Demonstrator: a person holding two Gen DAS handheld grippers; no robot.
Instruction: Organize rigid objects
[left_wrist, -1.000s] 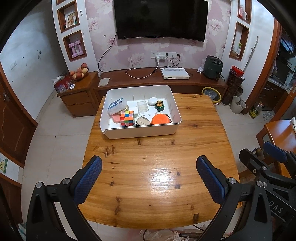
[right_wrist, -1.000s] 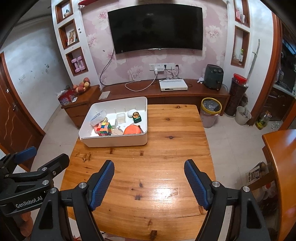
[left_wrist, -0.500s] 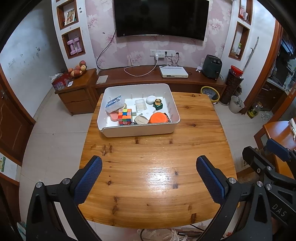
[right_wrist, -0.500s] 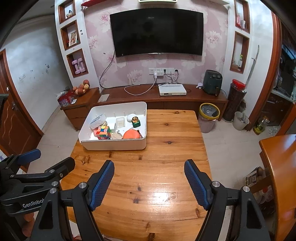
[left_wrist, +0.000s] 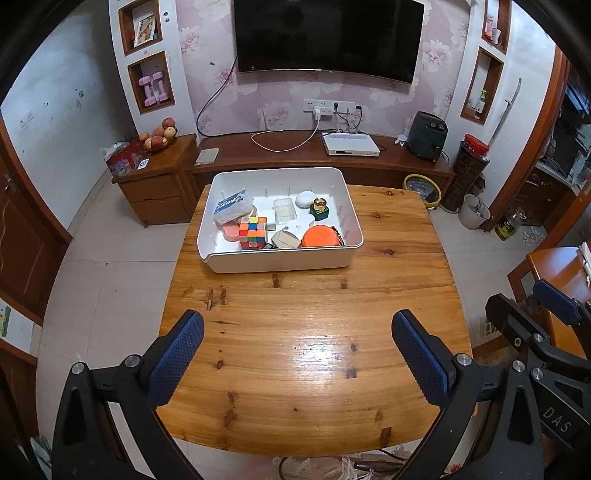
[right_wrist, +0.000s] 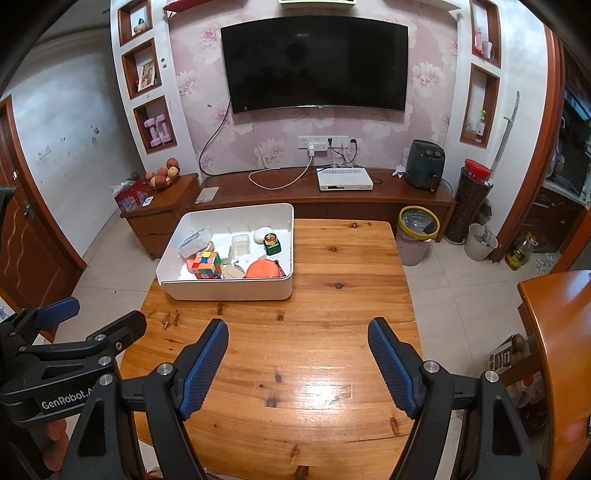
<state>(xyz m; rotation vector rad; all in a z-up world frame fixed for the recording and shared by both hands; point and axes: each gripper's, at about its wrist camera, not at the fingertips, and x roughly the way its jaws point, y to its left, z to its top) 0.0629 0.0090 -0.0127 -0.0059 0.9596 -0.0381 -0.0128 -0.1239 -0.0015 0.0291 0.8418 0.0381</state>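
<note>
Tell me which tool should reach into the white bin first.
Left, probably. The white bin lies straight ahead of the left tool, but off to the left of the right tool. Both are open and empty.

wall: pink floral wallpaper (right_wrist: 280, 147) | floor: pale tiles (right_wrist: 458, 295) | furniture: low wooden console (right_wrist: 295, 192)

A white bin (left_wrist: 280, 260) sat on a knotty orange-brown wooden table (left_wrist: 310, 350); inside, a multicoloured puzzle cube (left_wrist: 252, 232) and an orange round case (left_wrist: 319, 236).
</note>
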